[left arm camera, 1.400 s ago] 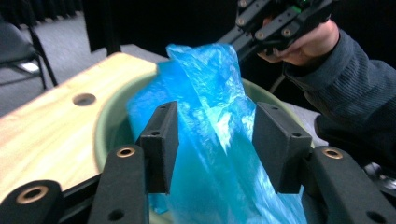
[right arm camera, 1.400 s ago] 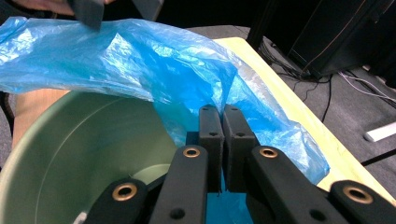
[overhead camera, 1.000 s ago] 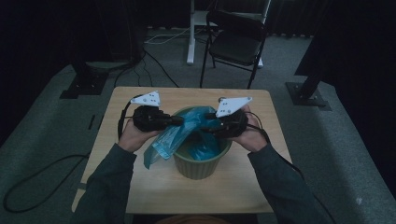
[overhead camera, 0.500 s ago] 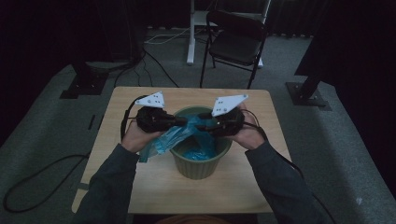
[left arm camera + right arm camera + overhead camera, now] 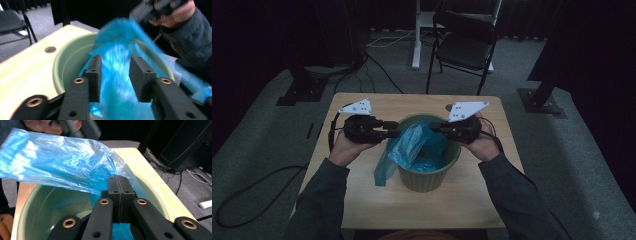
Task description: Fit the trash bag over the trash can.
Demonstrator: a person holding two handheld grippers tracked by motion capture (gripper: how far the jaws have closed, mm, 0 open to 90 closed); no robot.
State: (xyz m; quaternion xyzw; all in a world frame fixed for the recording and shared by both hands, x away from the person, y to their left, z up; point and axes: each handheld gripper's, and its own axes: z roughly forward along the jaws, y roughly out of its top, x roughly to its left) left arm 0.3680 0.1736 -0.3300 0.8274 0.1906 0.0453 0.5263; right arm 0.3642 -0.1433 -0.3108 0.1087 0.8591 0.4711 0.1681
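Note:
A green bucket [image 5: 453,159] stands mid-table with a crumpled blue plastic bag [image 5: 412,146] in it; one end of the bag hangs over the left front rim. At the left rim my left gripper [image 5: 395,133] has just been opening its jaws. In the left gripper view the left gripper [image 5: 115,72] straddles the blurred bag [image 5: 115,37], and its pads stand clear of the film. My right gripper [image 5: 437,129] is at the right rim. Seen in its own view, the right gripper [image 5: 120,185] is pinched shut on the bag's edge [image 5: 57,162] over the bucket [image 5: 50,202].
The wooden table [image 5: 377,200] has bare room in front of and beside the bucket. Behind it on the grey floor are a black folding chair [image 5: 467,45], a white post [image 5: 416,35], two dark stand bases [image 5: 299,92] [image 5: 542,100] and loose cables [image 5: 257,185].
The left gripper has drawn back a little to the left from the bag. The bag now stands bunched in the bucket's middle toward the right gripper instead of stretching from the left gripper.

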